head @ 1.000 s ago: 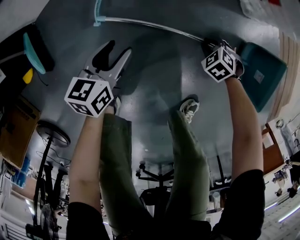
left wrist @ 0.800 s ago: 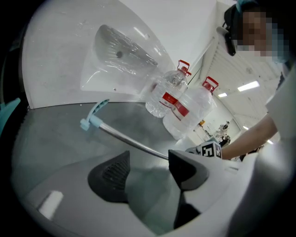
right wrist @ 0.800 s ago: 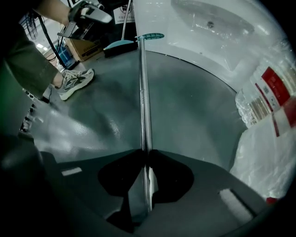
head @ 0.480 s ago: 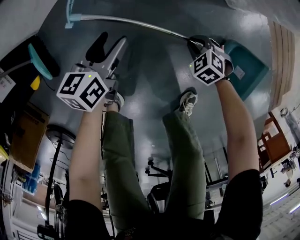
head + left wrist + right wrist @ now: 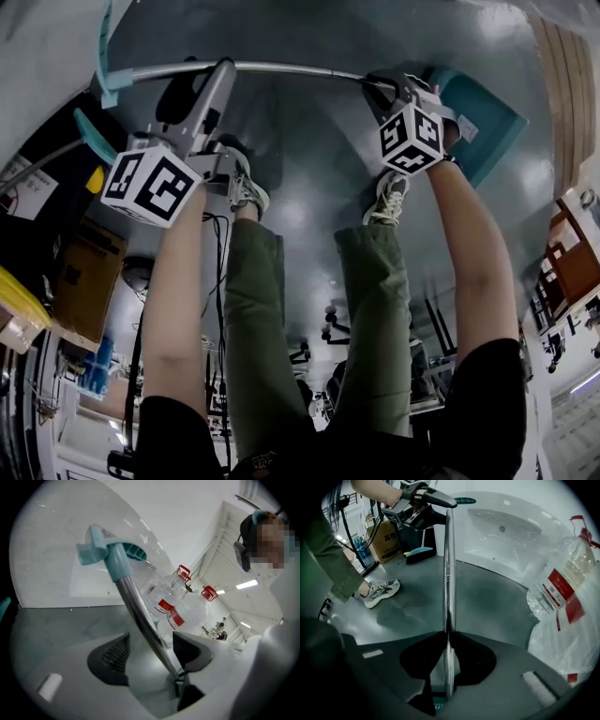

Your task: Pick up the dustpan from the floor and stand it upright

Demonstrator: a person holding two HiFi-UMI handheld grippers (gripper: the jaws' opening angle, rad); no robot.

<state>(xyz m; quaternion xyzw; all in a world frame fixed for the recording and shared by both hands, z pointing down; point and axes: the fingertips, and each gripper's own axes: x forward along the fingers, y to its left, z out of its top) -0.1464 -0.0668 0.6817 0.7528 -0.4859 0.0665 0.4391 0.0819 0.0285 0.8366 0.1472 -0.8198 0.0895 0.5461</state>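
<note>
While the right gripper [image 5: 386, 86] clamps the dustpan [image 5: 483, 117] by its metal handle [image 5: 448, 564], the left gripper [image 5: 199, 84] has just been opening, jaws wide around the handle's far end. The dustpan lies crosswise ahead of the person's shoes [image 5: 248, 192].

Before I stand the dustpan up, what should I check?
1. Grip of the right hand-held gripper on the handle: ok; its jaws have just been closing and the pads press on it.
2. Grip of the left hand-held gripper on the handle: not ok; its jaws have just been opening, and the handle lies between them ungripped.
3. Is the pan off the floor: cannot tell.
4. Both shoes apart from the pan: ok.
</note>
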